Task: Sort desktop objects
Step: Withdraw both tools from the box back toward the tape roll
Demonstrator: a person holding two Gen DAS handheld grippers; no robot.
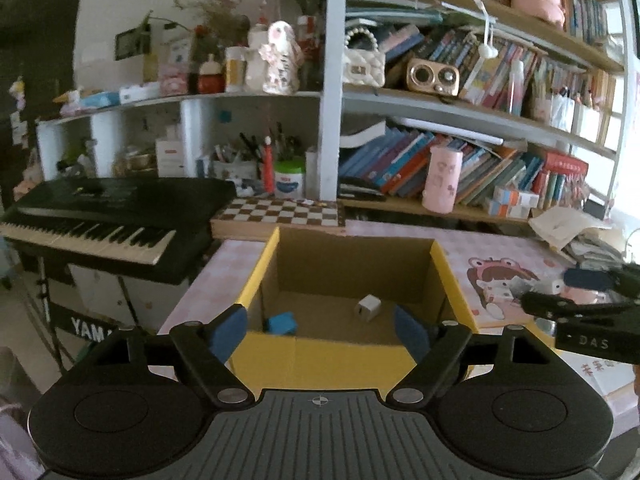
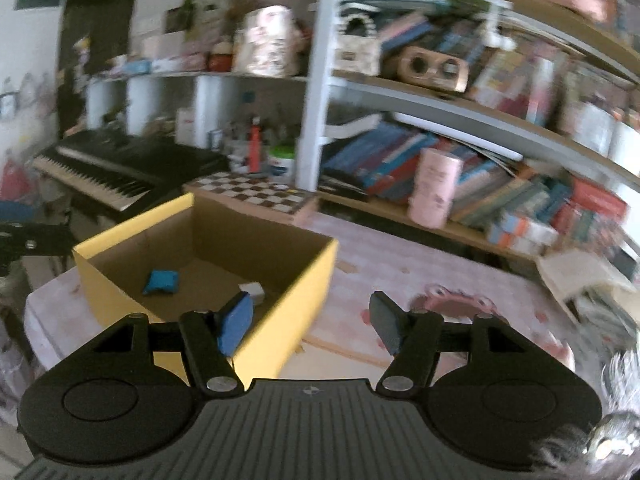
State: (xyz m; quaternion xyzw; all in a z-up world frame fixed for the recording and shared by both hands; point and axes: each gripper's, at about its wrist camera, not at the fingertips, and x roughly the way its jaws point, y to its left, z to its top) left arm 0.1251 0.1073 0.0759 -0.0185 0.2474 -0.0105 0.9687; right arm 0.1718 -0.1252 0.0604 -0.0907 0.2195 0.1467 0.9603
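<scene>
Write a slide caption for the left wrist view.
Open left tongs face a yellow cardboard box holding a small blue object and a white cube-shaped plug.

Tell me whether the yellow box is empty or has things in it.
Not empty. The open-topped yellow box holds two things on its floor: a small blue object and a small white cube.

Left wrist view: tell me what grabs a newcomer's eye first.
The yellow cardboard box sits open at centre on the pink desk, with a small blue item and a white cube on its floor. A black keyboard lies to its left, crammed bookshelves behind.
</scene>
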